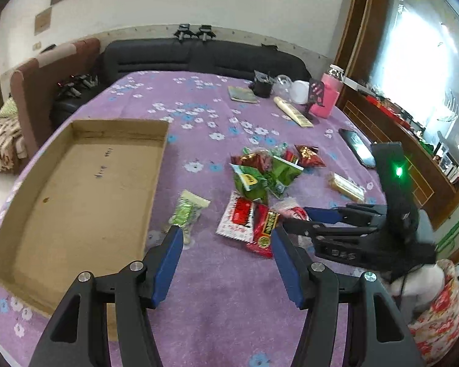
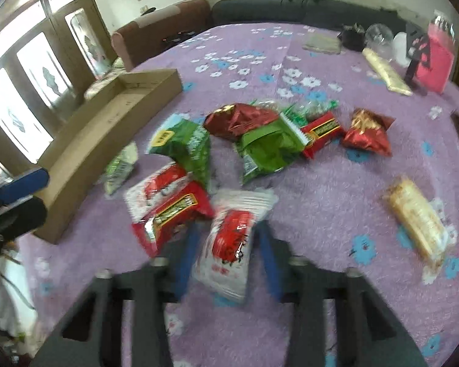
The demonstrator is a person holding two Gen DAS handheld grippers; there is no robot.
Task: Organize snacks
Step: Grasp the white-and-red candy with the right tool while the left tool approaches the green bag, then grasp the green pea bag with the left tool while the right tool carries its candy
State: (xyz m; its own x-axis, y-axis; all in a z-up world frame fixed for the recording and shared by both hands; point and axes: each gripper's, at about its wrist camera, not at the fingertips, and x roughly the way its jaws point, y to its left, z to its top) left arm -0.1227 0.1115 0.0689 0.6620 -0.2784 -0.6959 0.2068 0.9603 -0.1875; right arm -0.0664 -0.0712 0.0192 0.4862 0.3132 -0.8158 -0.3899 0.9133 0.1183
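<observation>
From the left wrist view, the left claw [image 1: 226,235] hangs wide open over the purple flowered worktop [image 1: 223,299], holding nothing. A pale green snack packet [image 1: 188,212] lies just ahead of its left fingertip, and a red snack packet [image 1: 261,232] lies at its right fingertip. Further ahead sits a heap of green and red packets [image 1: 266,171]. The shallow cardboard box [image 1: 76,195] lies to the claw's left, with nothing in it. The right claw [image 1: 303,218] reaches in from the right.

From the right wrist view (blurred), the right claw [image 2: 229,238] stands partly open with a white-and-red snack packet [image 2: 231,241] between its fingers; whether they press on it cannot be told. The heap [image 2: 260,140] lies ahead, a beige wrapped bar [image 2: 419,220] to the right, the box [image 2: 107,140] far left.
</observation>
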